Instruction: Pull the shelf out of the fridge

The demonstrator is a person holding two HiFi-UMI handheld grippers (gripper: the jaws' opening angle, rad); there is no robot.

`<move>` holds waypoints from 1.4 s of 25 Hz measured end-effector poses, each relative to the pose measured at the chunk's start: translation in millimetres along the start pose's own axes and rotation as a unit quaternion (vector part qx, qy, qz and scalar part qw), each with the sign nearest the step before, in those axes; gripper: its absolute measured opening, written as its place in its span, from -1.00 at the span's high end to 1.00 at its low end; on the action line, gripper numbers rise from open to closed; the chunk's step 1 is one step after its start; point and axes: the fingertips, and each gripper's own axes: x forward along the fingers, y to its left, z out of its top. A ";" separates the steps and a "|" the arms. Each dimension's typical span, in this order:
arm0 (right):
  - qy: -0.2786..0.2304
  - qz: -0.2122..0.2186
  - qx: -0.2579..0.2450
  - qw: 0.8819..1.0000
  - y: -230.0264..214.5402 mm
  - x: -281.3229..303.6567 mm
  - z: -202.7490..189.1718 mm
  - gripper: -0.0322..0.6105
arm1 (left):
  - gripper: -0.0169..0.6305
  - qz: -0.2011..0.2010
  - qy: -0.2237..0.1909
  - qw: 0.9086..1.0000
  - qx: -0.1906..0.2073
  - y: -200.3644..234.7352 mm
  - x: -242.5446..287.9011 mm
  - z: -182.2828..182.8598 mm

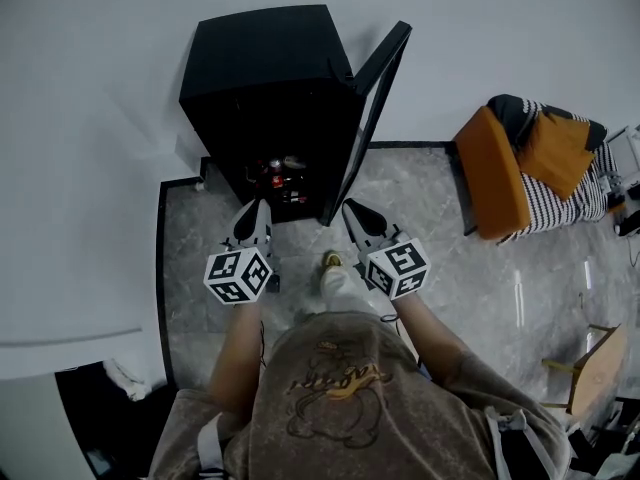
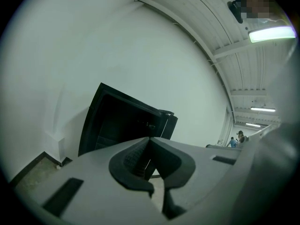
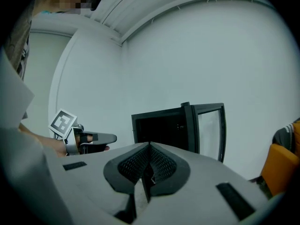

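Facing fridge (image 1: 268,88) at twelve o'clock, left gripper (image 1: 257,208) and right gripper (image 1: 351,209) closed, empty; reach step: open jaws for shelf

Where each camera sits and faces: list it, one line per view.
Head view: on the head, steeply down at the open fridge; left gripper, right gripper, forearms show.
Left gripper view: on the left gripper, along its shut jaws toward the fridge.
Right gripper view: on the right gripper, toward the fridge; the left gripper shows.
Shared: the fridge.

One fridge (image 1: 265,68), one orange chair (image 1: 490,173) — perhaps three items (image 1: 278,178) inside.
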 end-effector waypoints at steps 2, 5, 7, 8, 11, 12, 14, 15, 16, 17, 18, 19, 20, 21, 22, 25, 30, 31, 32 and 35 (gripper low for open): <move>0.001 0.001 0.003 1.000 -4.8 4.3 0.8 0.83 | 0.93 0.003 -0.002 1.000 -0.015 4.4 8.5 0.7; 0.005 0.006 0.006 1.000 -11.1 9.7 0.0 0.83 | 0.93 -0.003 0.004 0.999 -0.034 7.9 23.0 -2.4; 0.010 0.010 0.005 1.000 -15.1 13.0 -2.0 0.83 | 0.93 -0.009 0.005 0.999 -0.050 9.1 32.4 -5.4; 0.012 0.011 0.005 1.000 -17.0 14.5 -2.9 0.83 | 0.92 -0.011 0.005 0.998 -0.058 10.1 36.5 -7.0; 0.018 0.016 0.006 1.000 -21.6 20.8 -4.3 0.83 | 0.92 -0.013 0.007 0.997 -0.079 15.8 49.3 -13.0; 0.020 0.018 0.006 1.000 -23.1 23.0 -4.9 0.83 | 0.89 -0.014 0.010 0.996 -0.086 17.9 53.8 -15.9; 0.024 0.021 0.008 0.999 -26.3 27.1 -6.4 0.83 | 0.76 -0.016 0.014 0.995 -0.101 22.1 62.7 -21.5; 0.026 0.022 0.009 0.999 -28.2 29.2 -7.3 0.83 | 0.72 -0.016 0.014 0.994 -0.107 24.1 67.2 -23.8; 0.028 0.023 0.010 0.999 -30.3 31.5 -8.3 0.83 | 0.70 -0.016 0.014 0.993 -0.113 26.1 71.9 -25.8; 0.029 0.024 0.012 0.999 -32.3 33.9 -9.3 0.83 | 0.67 -0.015 0.014 0.993 -0.119 28.1 76.5 -27.9; 0.031 0.025 0.013 0.999 -34.1 36.3 -10.2 0.83 | 0.66 -0.015 0.015 0.992 -0.126 30.5 81.0 -30.3; 0.033 0.026 0.014 0.999 -35.6 38.7 -11.0 0.83 | 0.65 -0.013 0.015 0.991 -0.135 33.2 85.4 -33.3; 0.035 0.028 0.016 0.999 -36.8 41.0 -11.8 0.83 | 0.63 -0.012 0.016 0.989 -0.144 36.3 89.6 -36.6; 0.037 0.029 0.017 0.999 -37.7 43.2 -12.8 0.83 | 0.62 -0.009 0.017 0.988 -0.153 39.8 93.6 -40.2; 0.039 0.031 0.018 0.999 -38.6 45.5 -13.8 0.83 | 0.62 -0.007 0.017 0.987 -0.163 43.8 97.6 -44.1; 0.044 0.035 0.020 0.998 -41.7 53.4 -15.8 0.83 | 0.59 0.004 0.015 0.981 -0.192 58.7 110.5 -57.8; 0.048 0.041 0.017 0.998 -46.9 62.6 -14.7 0.83 | 0.55 0.020 0.006 0.969 -0.244 83.9 131.5 -81.3; 0.049 0.042 0.016 0.998 -48.1 64.0 -14.7 0.83 | 0.55 0.023 0.002 0.967 -0.255 89.3 136.0 -86.1; 0.050 0.044 0.014 0.998 -49.4 65.1 -15.0 0.83 | 0.55 0.025 -0.001 0.964 -0.264 94.3 140.6 -91.0; 0.057 0.046 0.008 0.997 -53.0 65.7 -18.2 0.83 | 0.55 0.029 -0.003 0.959 -0.281 105.8 154.3 -107.2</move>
